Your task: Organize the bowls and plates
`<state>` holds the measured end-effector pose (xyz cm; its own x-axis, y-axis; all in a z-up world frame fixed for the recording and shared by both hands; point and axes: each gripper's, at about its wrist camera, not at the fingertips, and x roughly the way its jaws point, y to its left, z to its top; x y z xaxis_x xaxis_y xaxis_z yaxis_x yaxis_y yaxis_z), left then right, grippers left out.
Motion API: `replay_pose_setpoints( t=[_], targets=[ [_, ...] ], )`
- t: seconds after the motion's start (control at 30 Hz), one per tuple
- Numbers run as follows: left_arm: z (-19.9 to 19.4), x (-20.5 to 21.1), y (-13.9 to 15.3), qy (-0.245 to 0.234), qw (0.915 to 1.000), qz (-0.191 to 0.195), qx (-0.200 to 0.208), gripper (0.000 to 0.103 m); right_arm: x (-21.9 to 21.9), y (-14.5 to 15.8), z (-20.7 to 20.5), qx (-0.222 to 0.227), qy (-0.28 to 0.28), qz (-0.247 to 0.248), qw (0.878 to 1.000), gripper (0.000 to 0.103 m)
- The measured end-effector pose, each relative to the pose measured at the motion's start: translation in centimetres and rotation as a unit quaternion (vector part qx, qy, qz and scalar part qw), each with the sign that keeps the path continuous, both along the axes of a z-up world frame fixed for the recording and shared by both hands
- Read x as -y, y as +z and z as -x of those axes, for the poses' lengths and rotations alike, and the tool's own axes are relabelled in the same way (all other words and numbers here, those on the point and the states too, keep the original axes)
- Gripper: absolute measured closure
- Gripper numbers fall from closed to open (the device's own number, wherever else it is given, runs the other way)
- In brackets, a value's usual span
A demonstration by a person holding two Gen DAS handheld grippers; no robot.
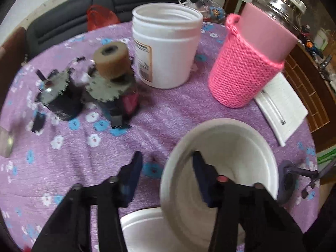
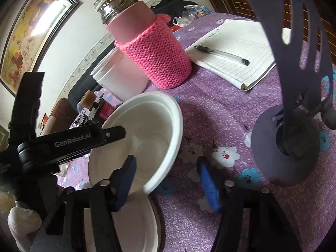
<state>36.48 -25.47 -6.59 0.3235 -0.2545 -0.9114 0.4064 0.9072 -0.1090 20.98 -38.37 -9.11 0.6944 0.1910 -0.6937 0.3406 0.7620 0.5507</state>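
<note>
A white bowl point(image 1: 241, 151) point(image 2: 151, 126) stands tilted on the purple flowered tablecloth, its low rim over a white plate point(image 1: 142, 222) point(image 2: 136, 226). My left gripper point(image 1: 168, 168) straddles the bowl's near wall, with one finger inside and one outside. Cloth shows between the outer pad and the wall, so no grip is visible. In the right wrist view its finger point(image 2: 113, 134) reaches over the bowl's left rim. My right gripper point(image 2: 167, 174) is open across the opposite wall, its dark finger inside and its blue pad point(image 2: 208, 189) clear of the bowl.
Behind the bowl stand a white open tub point(image 1: 166, 42), a flask in a pink knitted sleeve point(image 1: 247, 63) and gear-like parts point(image 1: 109, 79). A notebook with a pen point(image 2: 231, 48) and a dark purple stand point(image 2: 283, 142) lie to the right. A gloved hand point(image 2: 21, 220) shows at lower left.
</note>
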Motion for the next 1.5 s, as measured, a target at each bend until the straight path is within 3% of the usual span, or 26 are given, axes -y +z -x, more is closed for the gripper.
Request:
replay_pose_setpoints(
  t=[0.03, 0.07, 0.17, 0.3, 0.53, 0.73, 0.9, 1.17, 1.37, 1.5],
  targets=[
    [0.1, 0.1, 0.0, -0.006, 1.0000, 0.007, -0.003, 0.078, -0.2, 0.0, -0.1, 0.002, 0.003, 0.000, 1.000, 0.049],
    [0.4, 0.3, 0.1, -0.012, 0.9999, 0.010, -0.001, 0.080, -0.4, 0.2, -0.1, 0.007, 0.011, 0.001, 1.000, 0.062],
    [1.0, 0.6, 0.6, -0.019, 0.9997, 0.006, 0.017, 0.082, -0.9, 0.3, -0.3, 0.004, 0.017, 0.015, 1.000, 0.068],
    [1.6, 0.0, 1.3, -0.018, 0.9994, 0.022, 0.017, 0.085, -0.2, -0.2, -0.2, 0.005, 0.009, -0.008, 1.000, 0.077],
    [3.5, -1.9, 3.8, -0.006, 0.9984, 0.033, 0.047, 0.086, -0.7, 2.4, 1.0, 0.045, 0.012, 0.009, 0.999, 0.085],
    [8.0, -6.1, 7.3, 0.023, 0.9940, 0.034, 0.101, 0.086, -3.1, 5.0, 2.5, 0.088, 0.057, 0.001, 0.994, 0.087],
    [12.6, -12.9, 10.2, 0.075, 0.9886, 0.059, 0.117, 0.086, -7.4, 6.9, 3.9, 0.110, 0.126, 0.005, 0.986, 0.087],
    [19.9, -24.7, 13.6, 0.160, 0.9738, 0.050, 0.153, 0.086, -19.0, 9.0, 6.3, 0.120, 0.247, -0.028, 0.961, 0.086],
    [24.5, -33.6, 13.5, 0.234, 0.9582, 0.046, 0.158, 0.086, -27.7, 9.4, 7.5, 0.112, 0.321, -0.025, 0.940, 0.086],
    [26.5, -38.6, 11.8, 0.278, 0.9471, 0.068, 0.145, 0.086, -32.7, 9.0, 8.9, 0.099, 0.362, -0.002, 0.927, 0.086]
  ],
)
